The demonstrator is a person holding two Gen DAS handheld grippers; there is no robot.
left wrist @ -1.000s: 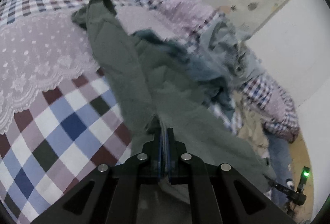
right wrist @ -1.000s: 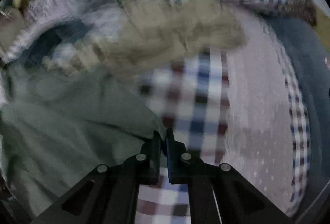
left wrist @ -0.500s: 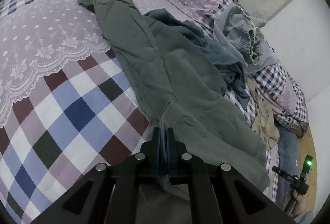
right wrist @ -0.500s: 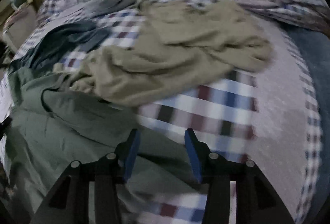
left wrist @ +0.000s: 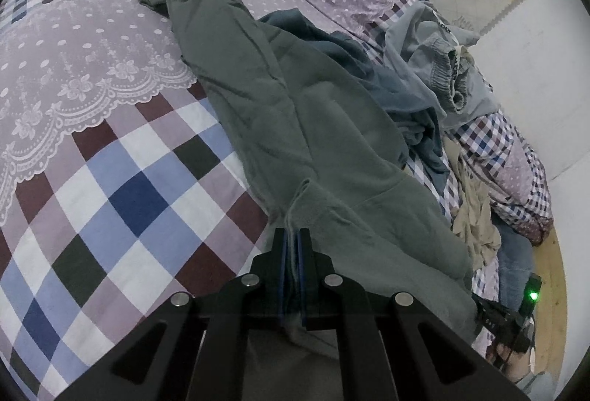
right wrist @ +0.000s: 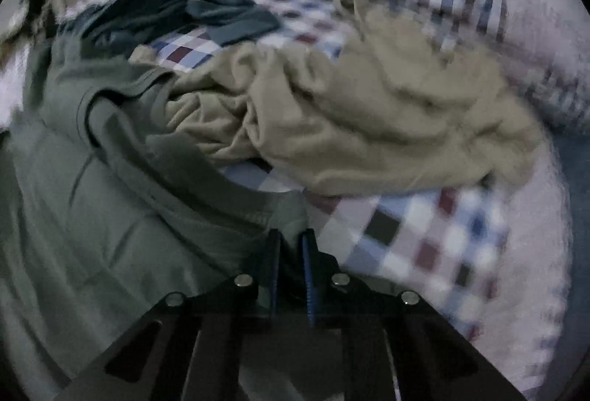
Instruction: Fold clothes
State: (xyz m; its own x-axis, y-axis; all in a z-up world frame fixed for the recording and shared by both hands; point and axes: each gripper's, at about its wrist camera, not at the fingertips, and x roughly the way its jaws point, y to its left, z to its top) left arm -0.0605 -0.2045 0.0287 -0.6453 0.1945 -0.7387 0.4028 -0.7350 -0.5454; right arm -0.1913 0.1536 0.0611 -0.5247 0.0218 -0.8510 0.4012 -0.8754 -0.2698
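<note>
My left gripper (left wrist: 292, 238) is pinched tight on a fold of the grey-green sweatshirt (left wrist: 280, 106), which lies stretched across the checked bedspread (left wrist: 121, 201), one sleeve end toward the far side. My right gripper (right wrist: 291, 240) has its fingers narrowly parted around the sweatshirt's hem; the view is blurred, so I cannot tell if they grip. Beyond the sweatshirt lie a dark blue garment (left wrist: 387, 76), pale grey trousers (left wrist: 435, 43) and a beige garment (right wrist: 368, 128).
</note>
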